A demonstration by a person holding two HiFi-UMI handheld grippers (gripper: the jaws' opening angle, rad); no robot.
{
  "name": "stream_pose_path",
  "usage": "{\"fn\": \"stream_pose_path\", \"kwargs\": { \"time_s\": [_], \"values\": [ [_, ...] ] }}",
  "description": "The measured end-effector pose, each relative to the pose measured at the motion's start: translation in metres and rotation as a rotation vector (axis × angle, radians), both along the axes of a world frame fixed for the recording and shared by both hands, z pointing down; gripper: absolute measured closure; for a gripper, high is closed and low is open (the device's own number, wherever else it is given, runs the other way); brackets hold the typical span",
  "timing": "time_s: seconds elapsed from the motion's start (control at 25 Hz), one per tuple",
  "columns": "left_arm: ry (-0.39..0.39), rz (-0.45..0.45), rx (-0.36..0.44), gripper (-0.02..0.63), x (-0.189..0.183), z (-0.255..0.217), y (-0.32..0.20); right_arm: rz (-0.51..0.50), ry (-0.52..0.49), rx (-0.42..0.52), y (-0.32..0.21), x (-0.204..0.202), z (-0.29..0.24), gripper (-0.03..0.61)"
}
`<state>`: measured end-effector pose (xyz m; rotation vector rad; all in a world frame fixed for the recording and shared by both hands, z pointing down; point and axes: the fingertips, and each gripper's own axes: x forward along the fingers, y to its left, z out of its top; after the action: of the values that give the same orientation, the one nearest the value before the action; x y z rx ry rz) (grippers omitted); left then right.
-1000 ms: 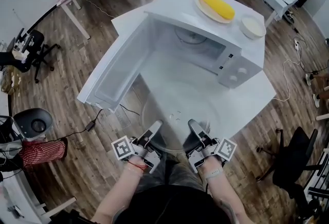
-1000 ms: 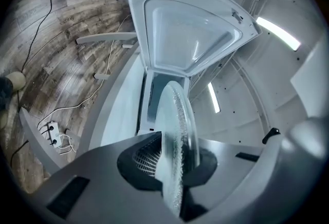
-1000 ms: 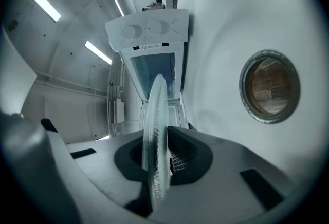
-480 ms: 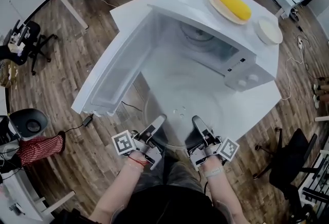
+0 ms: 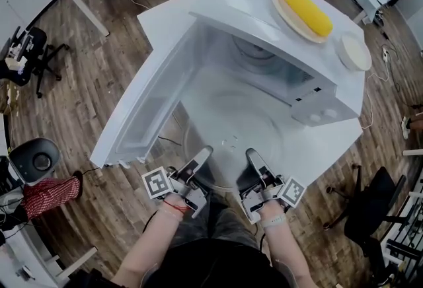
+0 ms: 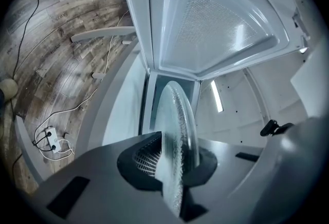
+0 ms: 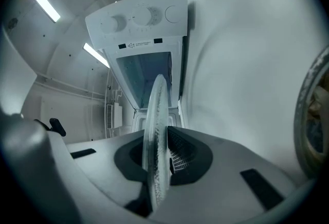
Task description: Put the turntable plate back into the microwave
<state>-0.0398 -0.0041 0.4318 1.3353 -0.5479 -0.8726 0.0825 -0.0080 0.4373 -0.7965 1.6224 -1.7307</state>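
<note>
Gripping the clear turntable plate (image 5: 231,138) by its near edge, left claw (image 5: 199,162) and right claw (image 5: 254,162) both clamped on it at lower centre, outside the open microwave (image 5: 241,9) cavity, dish (image 5: 280,5) holding a corn cob (image 5: 304,9) and pale bowl (image 5: 355,52) atop at upper right.

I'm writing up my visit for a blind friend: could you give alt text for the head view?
From above: a person's left gripper and right gripper clamp the near edge of a clear glass turntable plate, held before a white microwave whose door stands open. A yellow corn cob lies on top.
</note>
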Motion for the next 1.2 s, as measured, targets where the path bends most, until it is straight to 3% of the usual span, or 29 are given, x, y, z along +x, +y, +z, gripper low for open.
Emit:
{"fn": "stream_pose_path", "kwargs": {
  "time_s": [1.2],
  "values": [
    [0.024,0.057,0.000,0.574,0.012,0.007,-0.061,0.080,0.015,0.019,-0.051,0.014,0.007,0.538]
  ]
}}
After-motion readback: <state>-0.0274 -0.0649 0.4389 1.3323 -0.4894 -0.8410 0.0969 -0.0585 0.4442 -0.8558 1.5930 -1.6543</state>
